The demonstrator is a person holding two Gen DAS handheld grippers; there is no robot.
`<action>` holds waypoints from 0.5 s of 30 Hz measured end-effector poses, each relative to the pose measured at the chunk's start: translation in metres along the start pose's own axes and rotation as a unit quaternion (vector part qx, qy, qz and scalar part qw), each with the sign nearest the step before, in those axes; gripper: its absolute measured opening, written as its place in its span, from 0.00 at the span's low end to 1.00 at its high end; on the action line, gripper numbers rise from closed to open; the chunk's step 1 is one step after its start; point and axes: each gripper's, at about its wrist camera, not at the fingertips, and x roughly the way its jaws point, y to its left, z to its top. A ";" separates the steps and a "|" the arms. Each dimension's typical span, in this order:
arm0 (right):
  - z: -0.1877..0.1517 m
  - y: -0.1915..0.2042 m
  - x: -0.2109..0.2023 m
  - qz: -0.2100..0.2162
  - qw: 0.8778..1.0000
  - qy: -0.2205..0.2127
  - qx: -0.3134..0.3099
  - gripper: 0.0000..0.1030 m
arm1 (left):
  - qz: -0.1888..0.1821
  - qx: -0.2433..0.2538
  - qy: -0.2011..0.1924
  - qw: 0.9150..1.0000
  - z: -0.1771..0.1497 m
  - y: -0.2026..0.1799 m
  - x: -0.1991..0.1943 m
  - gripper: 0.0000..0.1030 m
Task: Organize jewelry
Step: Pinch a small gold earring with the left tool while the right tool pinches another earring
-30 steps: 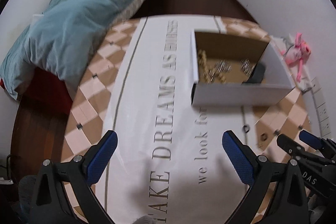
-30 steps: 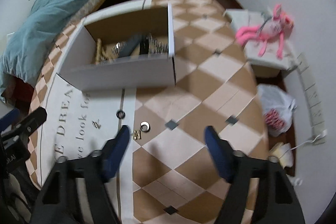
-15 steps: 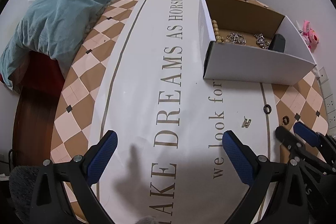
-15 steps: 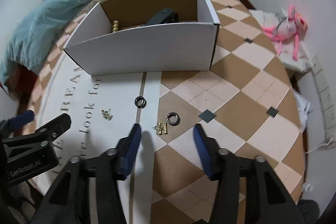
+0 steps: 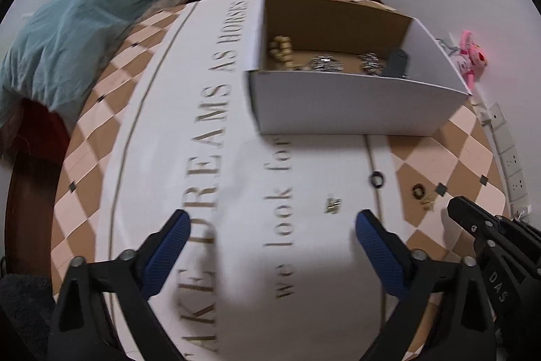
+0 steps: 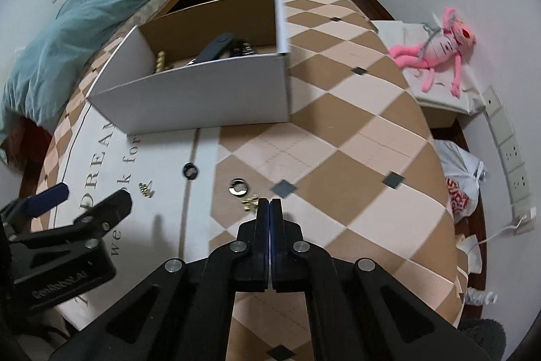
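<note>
Table (image 6: 338, 131): checked brown and cream cloth with a white lettered runner down the left part; everything for the task sits on it.
Box (image 6: 203, 104): open white carton at the far side of the table, already holding gold beads (image 5: 282, 51), silvery pieces (image 5: 326, 63) and a dark object (image 6: 216, 48). Judged to be where the loose pieces go.
Left gripper (image 5: 270, 235): spread wide over the runner, holding nothing, blue pads well apart.
Right gripper (image 6: 269, 203): pads pressed together, no gap visible between them. Whether a piece is pinched at the tips, I cannot tell.
Black ring (image 6: 190, 171): on the runner's edge, between box and grippers.
Silver ring (image 6: 238, 186): on the checked cloth, just beyond and left of the right tips.
Gold clasp (image 6: 145, 190): on the runner, nearer the left gripper, just ahead of its right pad.
Gold charm (image 6: 250, 203): tiny, lying at the left side of the right tips, touching or nearly so.
Key relation: the charm lies immediately left of the closed right tips, not clearly between them; the right hand is far nearer to it than the left. Its long axis is too small to read.
Views: the right wrist shows the tips against the charm; the left wrist shows the charm (image 5: 427, 202) ahead of the right gripper's nose, and looks deeper into the box.
</note>
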 end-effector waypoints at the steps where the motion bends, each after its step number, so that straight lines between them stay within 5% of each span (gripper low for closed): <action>1: 0.000 -0.005 -0.002 0.003 1.000 -0.001 0.008 0.00 | -0.002 0.007 0.001 1.000 0.000 -0.005 0.002 0.79; 4: 0.001 -0.012 -0.007 0.008 1.000 -0.004 0.018 0.00 | -0.006 0.016 0.006 1.000 0.002 -0.014 0.009 0.62; 10: 0.005 -0.020 -0.017 0.016 0.999 -0.010 0.028 0.00 | -0.016 0.035 0.003 0.999 0.003 -0.024 0.016 0.12; 15: 0.010 -0.027 -0.012 0.029 0.998 0.007 0.047 0.02 | -0.023 0.033 -0.004 0.999 0.004 -0.020 0.015 0.06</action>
